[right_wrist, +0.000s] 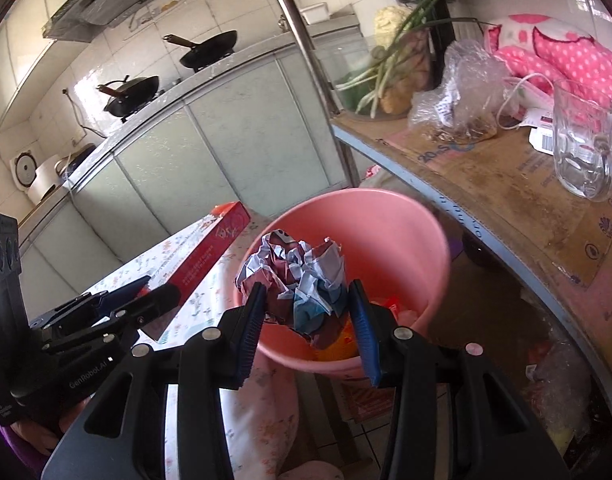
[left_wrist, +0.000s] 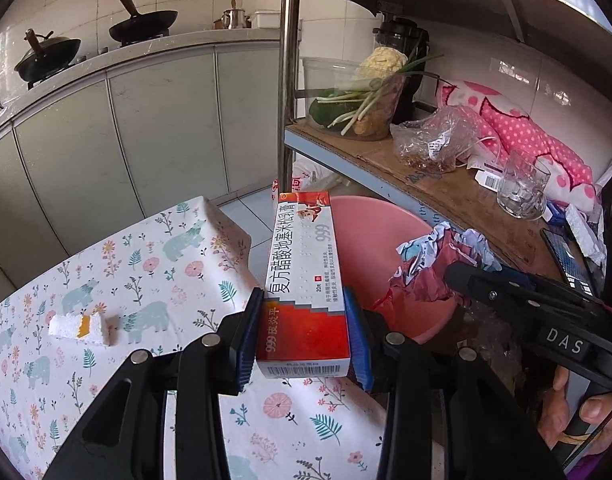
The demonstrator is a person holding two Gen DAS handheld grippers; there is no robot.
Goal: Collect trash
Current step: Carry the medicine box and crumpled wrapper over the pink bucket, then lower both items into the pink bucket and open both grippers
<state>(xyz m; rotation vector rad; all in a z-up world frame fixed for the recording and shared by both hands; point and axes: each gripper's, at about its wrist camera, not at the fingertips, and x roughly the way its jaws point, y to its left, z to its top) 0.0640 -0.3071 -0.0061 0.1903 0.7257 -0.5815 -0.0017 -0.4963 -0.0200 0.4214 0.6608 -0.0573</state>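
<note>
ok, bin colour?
Pink bin, plain, no pattern. Shows best in the right wrist view.

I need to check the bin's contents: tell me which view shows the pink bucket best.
The right wrist view: the pink bucket shows nearly its whole rim and inside, with trash at the bottom. The left wrist view shows only part of the pink bucket, behind the red box and crumpled paper.

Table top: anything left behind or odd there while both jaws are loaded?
Yes. One white foam scrap with an orange patch lies alone on the floral tablecloth, uncollected. The left gripper holds the ointment box; the right gripper holds crumpled paper over the pink bin.
</note>
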